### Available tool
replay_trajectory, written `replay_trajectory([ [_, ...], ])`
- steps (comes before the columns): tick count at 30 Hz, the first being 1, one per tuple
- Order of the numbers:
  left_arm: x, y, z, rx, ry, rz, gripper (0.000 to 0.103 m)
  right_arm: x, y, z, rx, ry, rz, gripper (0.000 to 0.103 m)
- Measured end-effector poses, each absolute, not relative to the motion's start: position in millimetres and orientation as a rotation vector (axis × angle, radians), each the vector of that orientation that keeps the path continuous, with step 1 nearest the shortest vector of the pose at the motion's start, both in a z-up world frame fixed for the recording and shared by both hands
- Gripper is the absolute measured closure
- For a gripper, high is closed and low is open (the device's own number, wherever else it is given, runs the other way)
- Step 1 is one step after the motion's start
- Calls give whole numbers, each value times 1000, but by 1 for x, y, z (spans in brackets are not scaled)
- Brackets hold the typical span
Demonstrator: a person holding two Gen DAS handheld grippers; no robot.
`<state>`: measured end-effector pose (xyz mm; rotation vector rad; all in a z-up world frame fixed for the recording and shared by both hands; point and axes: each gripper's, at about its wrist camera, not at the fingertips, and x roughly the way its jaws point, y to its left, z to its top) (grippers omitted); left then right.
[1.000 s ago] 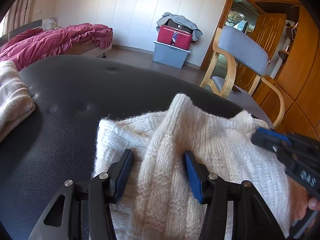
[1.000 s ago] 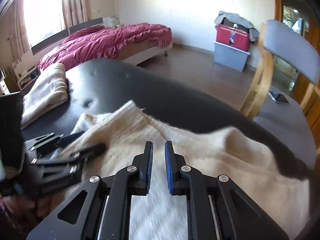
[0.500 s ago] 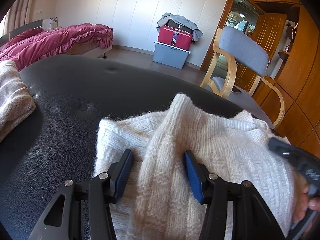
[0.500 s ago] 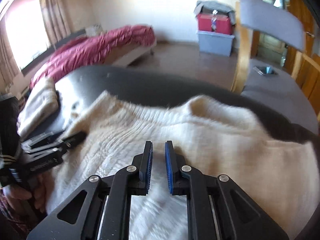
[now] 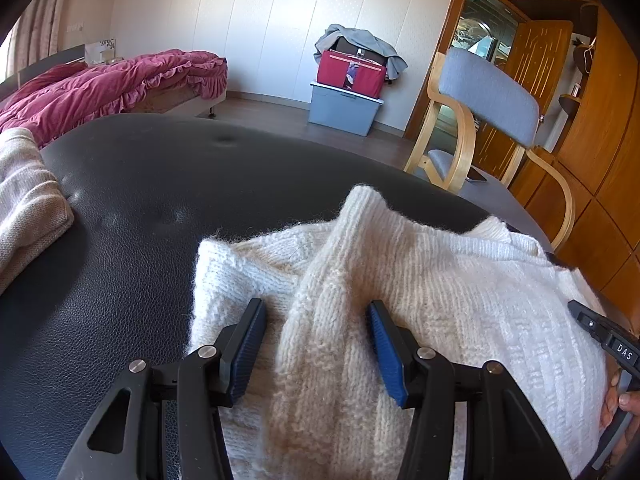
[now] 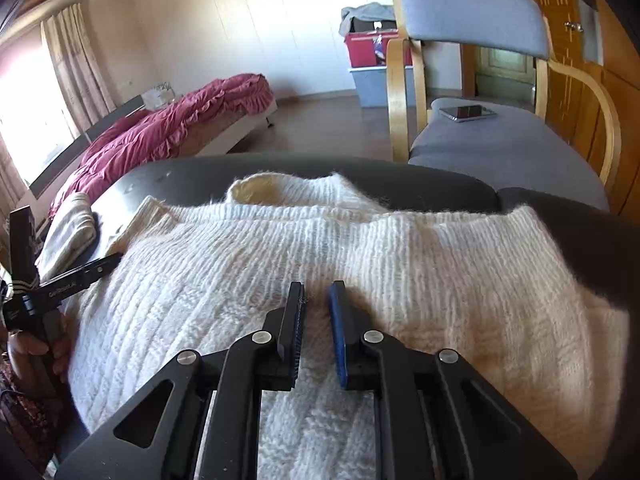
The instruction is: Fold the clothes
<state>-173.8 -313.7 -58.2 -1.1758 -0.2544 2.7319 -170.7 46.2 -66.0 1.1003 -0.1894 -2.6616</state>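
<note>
Sweater [image 5: 420, 300] lies across the black padded surface [image 5: 140, 208] right in front of me, cream knit, with a sleeve folded over its body so the bulk is gathered toward the middle, which I judge is a fold partly made. My left gripper [image 5: 316, 344] straddles that raised sleeve ridge: its jaws stand wide apart, one on each side, close to or touching the knit but not pinching it, so I take it to be set for a grab or just released. My right gripper [image 6: 318, 320] sits over the flat body of the sweater [image 6: 360, 256]; its jaws are nearly together with a narrow gap, and nothing seems caught between them. A second folded garment [image 5: 24, 204] rests at the surface's left edge, well apart.
</note>
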Motion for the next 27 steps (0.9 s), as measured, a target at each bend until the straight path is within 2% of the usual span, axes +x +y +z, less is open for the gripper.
replay_trajectory([
  [7, -174, -314, -58, -1178, -248, 2734, 49, -148, 72, -50, 1069, -268, -2708, 84],
  [11, -174, -315, -59, -1179, -248, 2732, 49, -145, 108, -59, 1170, -176, -2877, 65],
  [12, -174, -315, -59, -1178, -250, 2731, 49, -148, 118, -67, 1224, -185, -2896, 63],
  [15, -174, -316, -59, -1176, -249, 2732, 49, -143, 154, -68, 1123, -539, -2793, 63],
  [19, -174, -315, -59, -1176, -250, 2731, 49, -129, 178, -64, 1019, -686, -2767, 62],
  [20, -174, -316, -59, -1175, -254, 2730, 49, -124, 185, -62, 1002, -712, -2782, 59],
  [23, -174, -317, -59, -1172, -262, 2727, 49, -107, 209, -58, 955, -795, -2834, 33],
  [24, -174, -318, -59, -1172, -264, 2726, 49, -101, 219, -58, 947, -830, -2839, 28],
  [27, -174, -319, -59, -1171, -262, 2728, 49, -90, 239, -65, 1004, -946, -2787, 25],
])
